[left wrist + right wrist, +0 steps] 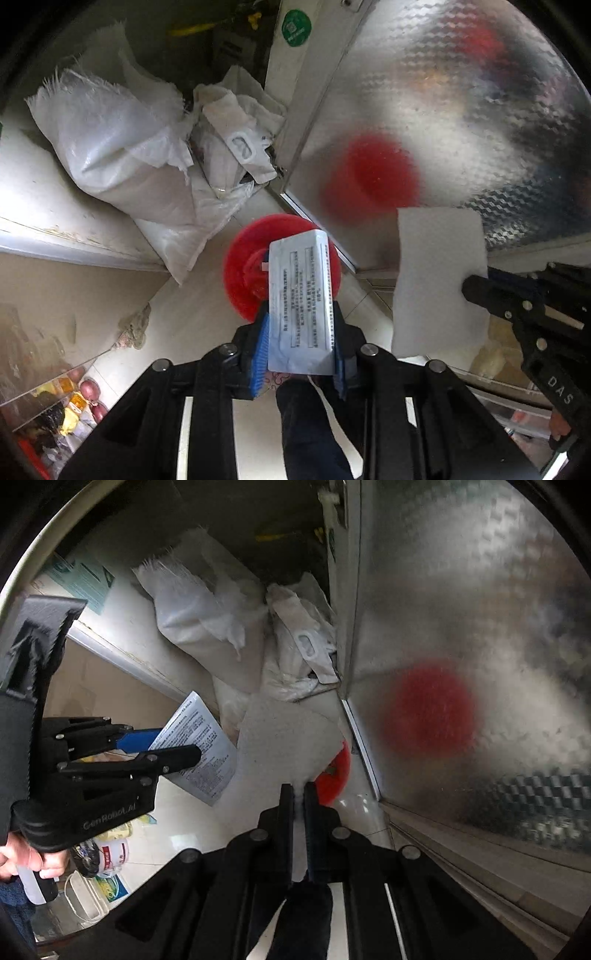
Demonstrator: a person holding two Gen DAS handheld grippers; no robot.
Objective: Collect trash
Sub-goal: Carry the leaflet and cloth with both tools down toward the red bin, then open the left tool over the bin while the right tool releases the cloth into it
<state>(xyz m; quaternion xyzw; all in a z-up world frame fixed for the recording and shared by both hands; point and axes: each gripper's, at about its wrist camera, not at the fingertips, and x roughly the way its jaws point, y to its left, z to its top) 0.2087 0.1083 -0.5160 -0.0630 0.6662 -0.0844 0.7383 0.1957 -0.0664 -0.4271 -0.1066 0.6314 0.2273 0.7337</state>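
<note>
Left wrist view, from the left edge across: a low shelf corner holds jars and packets (70,402), and above it white woven sacks (122,147) slump against a pale ledge. At centre the left gripper (301,332) points steeply down, its blue pads clamped on a white printed packet (301,291) that stands up between them. Directly beneath the packet sits a red bin (240,273) on the pale floor. To the right hangs a white paper sheet (439,273), pinched at its right edge by the right gripper (476,290), in front of a patterned steel panel (461,110) carrying a blurred red reflection.

Right wrist view, same order: a hand (29,856) grips the left tool's handle, the packet (201,746) juts from its jaws, and at centre the right gripper (299,794) is clenched tight on the sheet (284,738), with the red bin (334,775) just beside it.
</note>
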